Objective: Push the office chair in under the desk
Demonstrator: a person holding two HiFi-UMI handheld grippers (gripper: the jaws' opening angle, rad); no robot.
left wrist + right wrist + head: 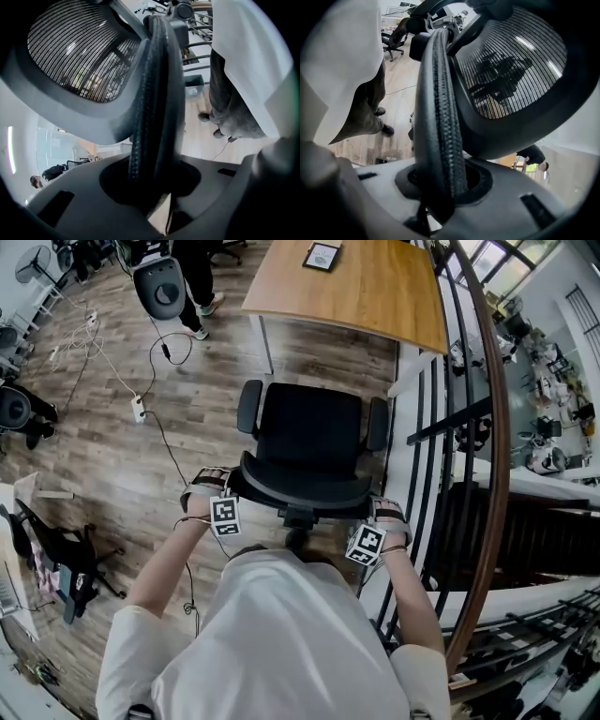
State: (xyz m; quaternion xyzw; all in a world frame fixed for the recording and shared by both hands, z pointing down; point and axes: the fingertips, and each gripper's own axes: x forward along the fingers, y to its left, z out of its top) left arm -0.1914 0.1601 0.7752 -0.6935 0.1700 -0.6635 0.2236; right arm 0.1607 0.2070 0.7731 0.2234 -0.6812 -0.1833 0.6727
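Dead ahead at 12 o'clock stands the office chair [309,437], seat facing the desk [375,287] farther along, between 12 and 1. Left gripper [217,486] and right gripper [386,514] each pinch an end of the backrest rim [300,491], evenly placed for a straight push.

Left gripper [216,493], right gripper [381,521]: clamped, angled down.

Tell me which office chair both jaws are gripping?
The black chair in front of the wooden desk: the left gripper and right gripper clamp its backrest. The grey-backed chair farther off stands untouched.
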